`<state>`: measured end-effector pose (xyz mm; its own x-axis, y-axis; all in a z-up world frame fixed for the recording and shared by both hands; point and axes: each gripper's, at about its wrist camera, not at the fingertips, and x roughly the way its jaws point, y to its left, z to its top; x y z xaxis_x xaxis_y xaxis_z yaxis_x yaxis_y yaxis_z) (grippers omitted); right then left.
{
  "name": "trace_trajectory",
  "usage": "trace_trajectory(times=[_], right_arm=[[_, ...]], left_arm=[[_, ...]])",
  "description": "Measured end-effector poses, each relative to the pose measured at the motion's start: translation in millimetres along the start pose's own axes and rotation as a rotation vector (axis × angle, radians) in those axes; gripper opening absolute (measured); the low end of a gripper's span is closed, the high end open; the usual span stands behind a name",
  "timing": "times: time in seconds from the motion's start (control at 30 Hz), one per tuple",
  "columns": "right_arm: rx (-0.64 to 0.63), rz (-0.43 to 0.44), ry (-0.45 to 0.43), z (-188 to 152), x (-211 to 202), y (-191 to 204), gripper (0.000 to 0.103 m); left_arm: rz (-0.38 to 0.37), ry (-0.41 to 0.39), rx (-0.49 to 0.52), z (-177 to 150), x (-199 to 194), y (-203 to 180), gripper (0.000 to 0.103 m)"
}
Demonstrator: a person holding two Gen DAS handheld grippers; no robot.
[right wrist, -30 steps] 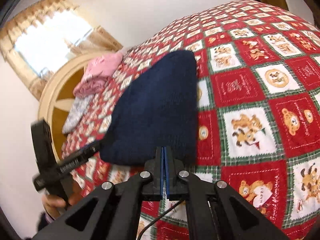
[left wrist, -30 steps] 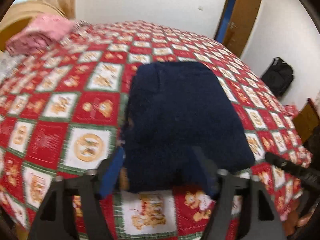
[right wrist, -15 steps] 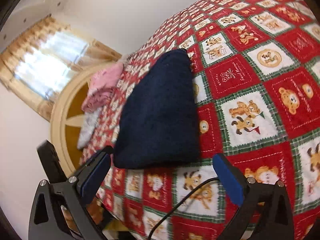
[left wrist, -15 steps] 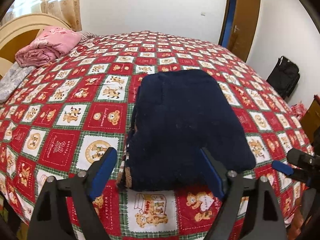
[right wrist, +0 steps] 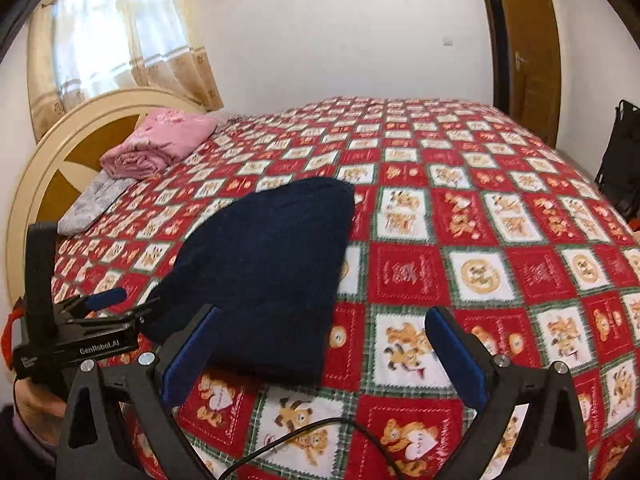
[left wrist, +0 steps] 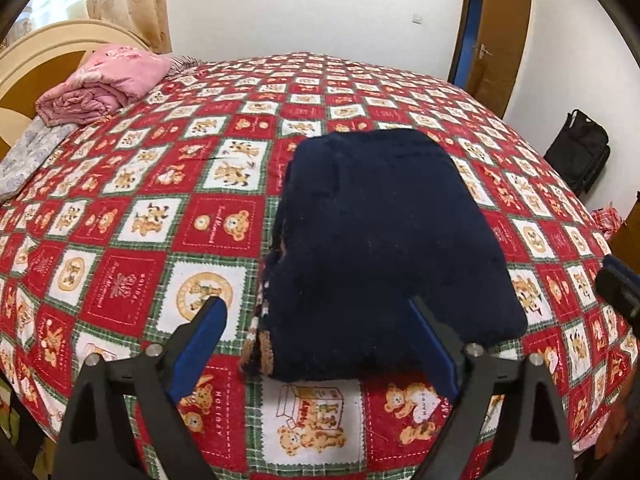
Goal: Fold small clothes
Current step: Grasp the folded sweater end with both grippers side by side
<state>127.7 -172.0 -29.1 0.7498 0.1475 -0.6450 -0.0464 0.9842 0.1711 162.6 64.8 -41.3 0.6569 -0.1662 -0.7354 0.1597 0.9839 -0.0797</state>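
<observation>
A folded navy knit garment [left wrist: 384,248] lies flat on the red teddy-bear quilt [left wrist: 120,240], its patterned edge showing at the near left corner. My left gripper [left wrist: 316,344] hovers at its near edge with jaws opening; the cloth lies between the blue pads, untouched. In the right wrist view the garment [right wrist: 264,268] sits left of centre. My right gripper [right wrist: 324,356] stands wide open over the quilt [right wrist: 480,240], with its left finger in front of the garment's near right corner and gripping nothing. The left gripper [right wrist: 100,300] shows at far left, and a tip of the right gripper [left wrist: 618,280] at far right.
A folded pink blanket [left wrist: 104,84] and a grey cloth [left wrist: 28,160] lie by the round headboard [right wrist: 44,184] at the far left. A black bag [left wrist: 580,156] stands on the floor right of the bed, near a brown door [left wrist: 496,40]. A cable [right wrist: 304,436] trails under my right gripper.
My right gripper went from shut to wide open, rolled level and lifted a little. The left gripper's jaws spread slightly wider. The garment has stayed in place.
</observation>
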Motion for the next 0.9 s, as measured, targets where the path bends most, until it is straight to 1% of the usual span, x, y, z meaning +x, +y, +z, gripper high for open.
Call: trace_trajectory(times=[0.07, 0.17, 0.27, 0.3, 0.37, 0.43, 0.5, 0.57, 0.63, 0.73, 0.77, 0.83, 0.9], right_arm=[[0.010, 0.004, 0.022, -6.0, 6.7, -1.8, 0.101], [0.077, 0.051, 0.036, -4.9, 15.1, -12.8, 0.101], [0.151, 0.102, 0.018, 9.3, 23.6, -24.8, 0.101], [0.183, 0.123, 0.009, 17.0, 31.4, -30.1, 0.101], [0.225, 0.179, 0.032, 26.7, 51.7, -33.7, 0.101], [0.282, 0.238, 0.091, 30.7, 80.9, -36.9, 0.101], [0.308, 0.237, 0.125, 30.0, 102.9, -37.8, 0.101], [0.293, 0.203, 0.138, 28.7, 121.6, -34.5, 0.101], [0.281, 0.195, 0.149, 27.9, 137.8, -31.7, 0.101], [0.272, 0.218, 0.206, 24.6, 163.4, -23.0, 0.101], [0.254, 0.209, 0.215, 24.2, 170.0, -18.4, 0.101], [0.213, 0.195, 0.191, 25.0, 171.1, -11.4, 0.101], [0.188, 0.194, 0.200, 24.5, 174.8, -8.3, 0.101]], left_arm=[[-0.029, -0.005, -0.001, 0.7, -0.7, 0.9, 0.092], [-0.041, -0.028, -0.004, 9.0, -2.4, 4.4, 0.092], [-0.031, -0.037, -0.038, 26.2, 2.4, 11.4, 0.093], [-0.050, -0.032, -0.055, 34.3, 8.7, 13.8, 0.096], [-0.079, 0.006, -0.077, 45.0, 25.5, 15.4, 0.097], [-0.104, 0.089, -0.091, 52.7, 51.7, 14.6, 0.097], [-0.107, 0.146, -0.109, 53.3, 72.3, 14.3, 0.097], [-0.115, 0.189, -0.124, 51.3, 86.2, 13.9, 0.096], [-0.135, 0.224, -0.146, 48.0, 96.3, 13.9, 0.096], [-0.147, 0.229, -0.161, 46.6, 102.4, 13.1, 0.101], [-0.150, 0.231, -0.165, 46.4, 104.0, 12.8, 0.101], [-0.160, 0.239, -0.173, 46.5, 107.7, 14.7, 0.101], [-0.181, 0.245, -0.193, 45.2, 111.1, 17.4, 0.102]])
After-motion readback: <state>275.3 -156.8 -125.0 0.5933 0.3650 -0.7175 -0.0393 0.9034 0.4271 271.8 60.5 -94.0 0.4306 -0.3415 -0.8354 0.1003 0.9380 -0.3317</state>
